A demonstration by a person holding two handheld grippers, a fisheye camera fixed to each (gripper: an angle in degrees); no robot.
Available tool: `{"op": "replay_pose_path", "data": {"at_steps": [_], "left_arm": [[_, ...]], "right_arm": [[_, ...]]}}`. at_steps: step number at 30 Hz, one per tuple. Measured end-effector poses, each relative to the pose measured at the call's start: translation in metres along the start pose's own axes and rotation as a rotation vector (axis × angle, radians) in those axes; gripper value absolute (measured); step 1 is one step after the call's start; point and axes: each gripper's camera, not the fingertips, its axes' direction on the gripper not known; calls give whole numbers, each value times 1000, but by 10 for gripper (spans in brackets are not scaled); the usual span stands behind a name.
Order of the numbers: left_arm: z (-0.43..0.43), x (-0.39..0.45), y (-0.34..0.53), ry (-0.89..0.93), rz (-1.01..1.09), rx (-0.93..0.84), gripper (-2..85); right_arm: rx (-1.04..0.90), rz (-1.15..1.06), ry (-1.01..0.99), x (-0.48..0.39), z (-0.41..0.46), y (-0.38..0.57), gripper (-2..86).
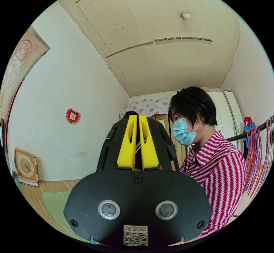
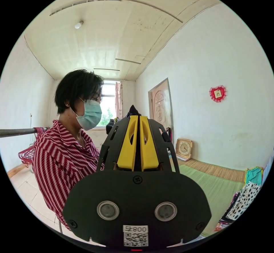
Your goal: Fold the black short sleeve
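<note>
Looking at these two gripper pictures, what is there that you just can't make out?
- Left gripper view: whether the left tongs grip anything; the yellow jaws stand nearly together, with a striped sliver between them.
- Right gripper view: what the dark bit above the right tongs is; the tongs hide the rest.
- Right gripper view: the clothes pile, cut off by the picture's edge.
- Both views: the clock, too small to read.
</note>
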Motion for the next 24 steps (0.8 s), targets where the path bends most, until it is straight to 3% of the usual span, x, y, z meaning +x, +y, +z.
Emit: {"op": "replay_pose_path", "data": {"at_steps": [3, 24], "left_arm": [[-10, 6, 14, -56, 13, -7, 7], [-35, -1, 84, -2, -20, -23, 7]], "right_arm": [[3, -25, 14, -8, -6, 0, 4], [26, -7, 50, 14, -33, 21, 5]]}}
